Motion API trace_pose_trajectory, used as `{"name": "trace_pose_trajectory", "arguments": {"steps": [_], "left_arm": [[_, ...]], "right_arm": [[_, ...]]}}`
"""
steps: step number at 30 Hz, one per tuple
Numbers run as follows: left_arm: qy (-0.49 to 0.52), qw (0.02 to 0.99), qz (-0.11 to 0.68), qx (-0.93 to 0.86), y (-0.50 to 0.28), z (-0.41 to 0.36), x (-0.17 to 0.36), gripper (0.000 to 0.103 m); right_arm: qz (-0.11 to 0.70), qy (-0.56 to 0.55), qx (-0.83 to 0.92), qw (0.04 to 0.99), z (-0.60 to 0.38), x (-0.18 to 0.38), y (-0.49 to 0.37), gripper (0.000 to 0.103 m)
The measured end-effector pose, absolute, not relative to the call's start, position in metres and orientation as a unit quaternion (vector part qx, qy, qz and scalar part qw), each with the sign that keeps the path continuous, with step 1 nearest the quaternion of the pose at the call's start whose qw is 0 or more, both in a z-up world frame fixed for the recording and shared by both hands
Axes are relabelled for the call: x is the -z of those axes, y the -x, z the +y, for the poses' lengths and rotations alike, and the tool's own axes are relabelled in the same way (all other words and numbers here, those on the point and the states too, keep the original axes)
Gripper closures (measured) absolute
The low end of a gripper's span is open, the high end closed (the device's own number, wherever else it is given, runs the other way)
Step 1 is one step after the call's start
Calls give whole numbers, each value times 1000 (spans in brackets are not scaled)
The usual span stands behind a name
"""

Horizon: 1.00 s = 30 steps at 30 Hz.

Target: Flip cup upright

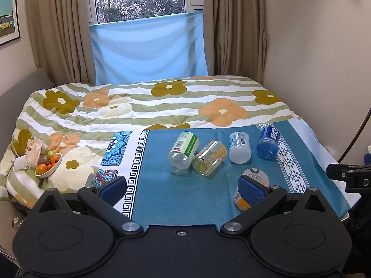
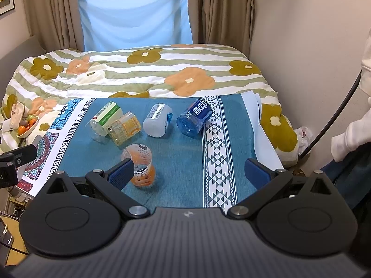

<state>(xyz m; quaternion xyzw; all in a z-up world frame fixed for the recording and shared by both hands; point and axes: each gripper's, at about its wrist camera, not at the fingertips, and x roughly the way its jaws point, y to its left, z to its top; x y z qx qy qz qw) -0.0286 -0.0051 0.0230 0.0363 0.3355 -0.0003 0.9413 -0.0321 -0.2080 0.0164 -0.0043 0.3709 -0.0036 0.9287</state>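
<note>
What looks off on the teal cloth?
All five cups are tipped on their sides: green-label cup touching the yellow cup, white cup, blue cup, orange cup nearest. Nothing looks spilled. Both grippers open, holding nothing.

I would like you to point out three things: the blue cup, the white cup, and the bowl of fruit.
blue cup (image 2: 194,118), right wrist view, on its blue label.
white cup (image 2: 157,120), right wrist view, on its side wall.
bowl of fruit (image 1: 52,168), left wrist view, on its white rim.
</note>
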Motion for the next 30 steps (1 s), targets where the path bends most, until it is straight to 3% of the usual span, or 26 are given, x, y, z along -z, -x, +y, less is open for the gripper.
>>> {"name": "trace_pose_trajectory", "arguments": {"steps": [30], "left_arm": [[-34,943,330,-10,29,1,-21,0]], "right_arm": [[371,6,3,928,-206,-16,31,0]]}}
